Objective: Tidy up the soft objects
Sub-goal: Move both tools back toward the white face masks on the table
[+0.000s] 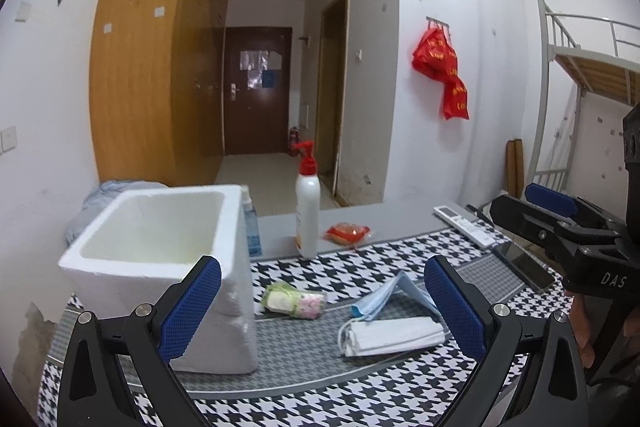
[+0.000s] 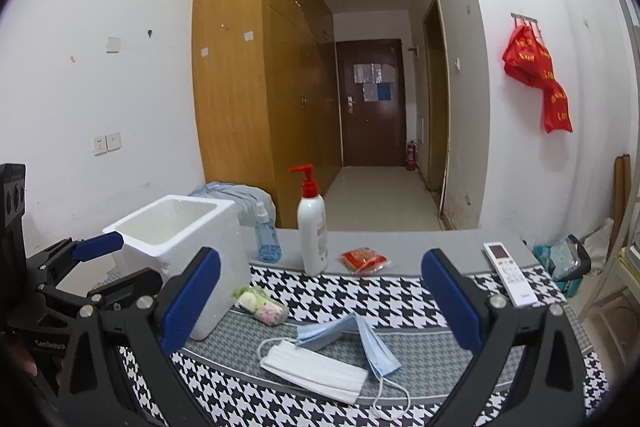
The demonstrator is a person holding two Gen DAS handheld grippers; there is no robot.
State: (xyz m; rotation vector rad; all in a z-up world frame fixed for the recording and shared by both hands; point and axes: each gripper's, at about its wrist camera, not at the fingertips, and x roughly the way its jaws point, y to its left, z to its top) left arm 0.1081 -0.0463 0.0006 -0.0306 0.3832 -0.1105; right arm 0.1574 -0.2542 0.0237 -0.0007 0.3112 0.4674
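A white foam box [image 1: 120, 285] stands open-topped at the left of the houndstooth mat. Right of it lie a small rolled cloth in clear wrap [image 1: 294, 301], a folded blue face mask [image 1: 394, 291] and a stack of white masks [image 1: 394, 337]. My left gripper [image 1: 326, 307] is open above the mat, with the box wall by its left finger and the masks between the fingers' lines. My right gripper [image 2: 322, 303] is open too and holds nothing, hovering over the blue mask [image 2: 362, 339] and white mask [image 2: 316, 369]. The rolled cloth [image 2: 264, 305] lies beside the box [image 2: 216, 255].
Behind the mat stand a white pump bottle [image 1: 307, 215], a blue spray bottle [image 2: 267, 239] and a red snack packet [image 1: 346, 233]. A remote [image 2: 510, 277] and a phone [image 1: 524, 265] lie at the right. Grey cloth [image 2: 232, 193] is heaped behind the box.
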